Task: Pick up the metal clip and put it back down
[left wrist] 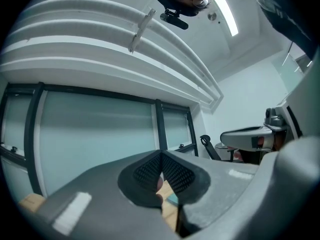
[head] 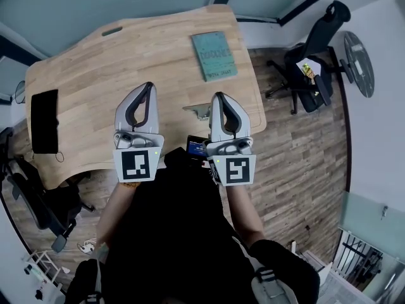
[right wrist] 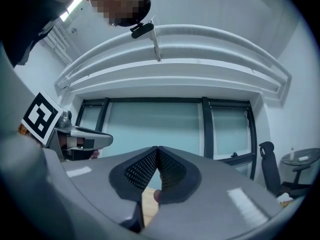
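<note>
The metal clip [head: 197, 111] lies on the wooden table [head: 126, 62] near its front right edge, partly hidden behind my right gripper [head: 219, 96]. That gripper hovers above the table just right of the clip, shut, with nothing between its pads [right wrist: 145, 170]. My left gripper [head: 149, 85] is held beside it to the left, also shut and empty. Both gripper views look level across the room at glass walls; in each the jaws meet at the tips, left gripper [left wrist: 161, 154] and right gripper [right wrist: 157, 149]. The clip shows in neither gripper view.
A teal book [head: 214, 55] lies at the table's far right. A black tablet [head: 44, 120] rests near the left edge. A small dark device [head: 197, 147] sits at the front edge between the grippers. Office chairs [head: 316, 75] and a round side table [head: 359, 62] stand on the wood floor.
</note>
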`<action>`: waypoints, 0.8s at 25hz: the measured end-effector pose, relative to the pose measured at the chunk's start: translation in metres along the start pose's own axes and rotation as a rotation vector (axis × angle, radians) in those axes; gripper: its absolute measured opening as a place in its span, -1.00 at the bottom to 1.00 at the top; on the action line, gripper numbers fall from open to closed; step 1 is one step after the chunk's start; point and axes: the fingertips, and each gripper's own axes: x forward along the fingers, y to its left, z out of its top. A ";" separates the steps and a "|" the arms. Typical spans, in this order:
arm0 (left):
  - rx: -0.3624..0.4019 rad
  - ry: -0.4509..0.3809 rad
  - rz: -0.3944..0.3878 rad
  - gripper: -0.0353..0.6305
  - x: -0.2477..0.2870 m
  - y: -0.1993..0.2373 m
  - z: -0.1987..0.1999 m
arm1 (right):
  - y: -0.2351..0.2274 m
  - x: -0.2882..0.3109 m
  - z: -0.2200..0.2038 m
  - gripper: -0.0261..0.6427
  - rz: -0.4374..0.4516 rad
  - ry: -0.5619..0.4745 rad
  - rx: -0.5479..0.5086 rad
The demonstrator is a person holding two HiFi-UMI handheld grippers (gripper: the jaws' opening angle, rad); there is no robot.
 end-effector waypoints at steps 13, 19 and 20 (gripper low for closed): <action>-0.008 -0.003 -0.030 -0.89 -0.005 -0.021 -0.005 | -0.011 -0.018 -0.001 -0.86 -0.040 0.026 -0.069; -0.011 -0.003 -0.050 -0.89 -0.003 -0.029 -0.006 | -0.020 -0.025 -0.004 -0.86 -0.064 0.031 -0.051; -0.009 -0.004 -0.055 -0.89 -0.003 -0.031 -0.006 | -0.021 -0.026 -0.004 -0.86 -0.066 0.028 -0.047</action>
